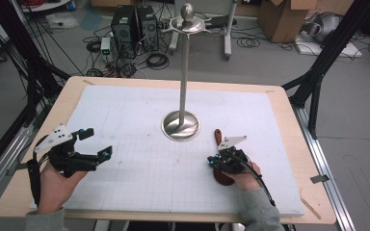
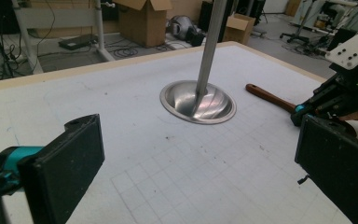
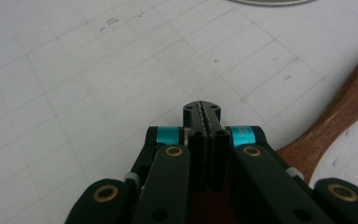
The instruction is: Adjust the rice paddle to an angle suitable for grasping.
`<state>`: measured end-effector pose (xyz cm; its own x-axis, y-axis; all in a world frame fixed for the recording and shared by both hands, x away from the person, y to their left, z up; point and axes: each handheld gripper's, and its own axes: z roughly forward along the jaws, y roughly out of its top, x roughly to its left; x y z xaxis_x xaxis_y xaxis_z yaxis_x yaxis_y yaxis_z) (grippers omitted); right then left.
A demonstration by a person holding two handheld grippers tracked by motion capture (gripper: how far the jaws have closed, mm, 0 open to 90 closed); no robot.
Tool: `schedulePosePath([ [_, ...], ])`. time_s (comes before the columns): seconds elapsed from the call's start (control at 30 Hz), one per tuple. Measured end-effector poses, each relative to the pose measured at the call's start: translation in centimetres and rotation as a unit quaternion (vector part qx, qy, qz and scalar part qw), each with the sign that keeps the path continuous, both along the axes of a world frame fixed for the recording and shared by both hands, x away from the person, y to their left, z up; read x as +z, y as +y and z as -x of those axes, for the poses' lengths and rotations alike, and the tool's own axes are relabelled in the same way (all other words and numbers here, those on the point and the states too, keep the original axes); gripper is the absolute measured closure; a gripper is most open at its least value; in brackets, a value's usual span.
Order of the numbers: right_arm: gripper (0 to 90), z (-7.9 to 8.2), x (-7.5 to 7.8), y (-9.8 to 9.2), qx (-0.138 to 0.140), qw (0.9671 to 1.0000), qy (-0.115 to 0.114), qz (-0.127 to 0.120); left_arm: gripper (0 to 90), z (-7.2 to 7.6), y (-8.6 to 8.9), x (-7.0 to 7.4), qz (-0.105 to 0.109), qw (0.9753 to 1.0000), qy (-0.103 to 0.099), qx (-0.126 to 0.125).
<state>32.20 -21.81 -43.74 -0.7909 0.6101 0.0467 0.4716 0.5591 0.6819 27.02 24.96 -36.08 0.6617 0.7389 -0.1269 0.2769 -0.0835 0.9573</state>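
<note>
Right claw (image 3: pixel 204 112) pressed together above wooden paddle (image 3: pixel 349 116), left claw (image 2: pixel 191 172) spread wide, metal stand (image 1: pixel 182 86) topped by knob in high view.

Overhead forward-down; gripper cameras low; share stand base (image 1: pixel 180 126).

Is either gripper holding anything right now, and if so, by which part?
Nothing is held. The left gripper is open over the mat. The right gripper is shut on nothing, above the wooden brush.
</note>
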Motion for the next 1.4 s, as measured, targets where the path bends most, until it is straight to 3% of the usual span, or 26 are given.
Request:
schedulePosePath([
  [0.57, 89.7, 0.9, 0.0, -3.1, 0.011, 0.9993, 0.029, -0.018, 2.6, -0.7, -0.9, 0.4, 0.005, 0.9999, -0.011, -0.01],
  [0.63, 90.0, 1.1, 0.0, -3.9, 0.018, 0.9986, 0.042, -0.026, 2.6, -0.8, -1.0, 0.4, 0.005, 0.9999, -0.011, -0.012],
  [0.93, 90.0, 1.5, 0.0, -5.4, 0.046, 0.997, 0.044, -0.044, 2.6, -0.9, -1.4, 0.2, 0.0, 0.9999, -0.004, -0.015],
  [1.03, 90.0, 1.3, 0.9, -6.1, 0.022, 0.9969, 0.013, -0.075, 2.6, -0.9, -1.3, 0.2, 0.0, 0.9999, -0.005, -0.015],
  [1.07, 90.0, 1.3, 1.2, -6.5, 0.005, 0.9969, 0.003, -0.079, 2.6, -0.8, -1.2, 0.2, 0.001, 0.9999, -0.004, -0.012],
  [1.1, 90.0, 1.3, 1.2, -6.5, 0.005, 0.9969, 0.003, -0.079, 2.6, -0.8, -1.2, 0.2, 0.001, 0.9999, -0.004, -0.012],
  [1.17, 90.0, 1.2, 1.7, -7.4, -0.031, 0.996, -0.022, -0.081, 2.6, -0.8, -1.0, 0.2, 0.002, 0.9999, -0.004, -0.01],
  [1.2, 90.0, 1.0, 1.9, -8.4, -0.074, 0.9934, -0.034, -0.081, 2.6, -0.7, -0.9, 0.1, 0.003, 1.0, -0.004, -0.008],
  [1.23, 90.0, 1.0, 1.9, -8.4, -0.074, 0.9934, -0.034, -0.081, 2.6, -0.7, -0.9, 0.1, 0.003, 1.0, -0.004, -0.008],
  [1.27, 90.0, 0.7, 1.8, -8.9, -0.097, 0.9917, -0.035, -0.077, 2.6, -0.6, -0.8, 0.1, 0.002, 1.0, -0.003, -0.007],
  [1.3, 90.0, 0.6, 1.6, -9.0, -0.102, 0.9915, -0.032, -0.074, 2.6, -0.6, -0.8, 0.1, 0.002, 1.0, -0.003, -0.007],
  [1.4, 90.0, 0.2, 1.0, -8.9, -0.105, 0.9924, -0.027, -0.058, 2.6, -0.4, -0.8, 0.0, -0.001, 1.0, -0.001, -0.005],
])
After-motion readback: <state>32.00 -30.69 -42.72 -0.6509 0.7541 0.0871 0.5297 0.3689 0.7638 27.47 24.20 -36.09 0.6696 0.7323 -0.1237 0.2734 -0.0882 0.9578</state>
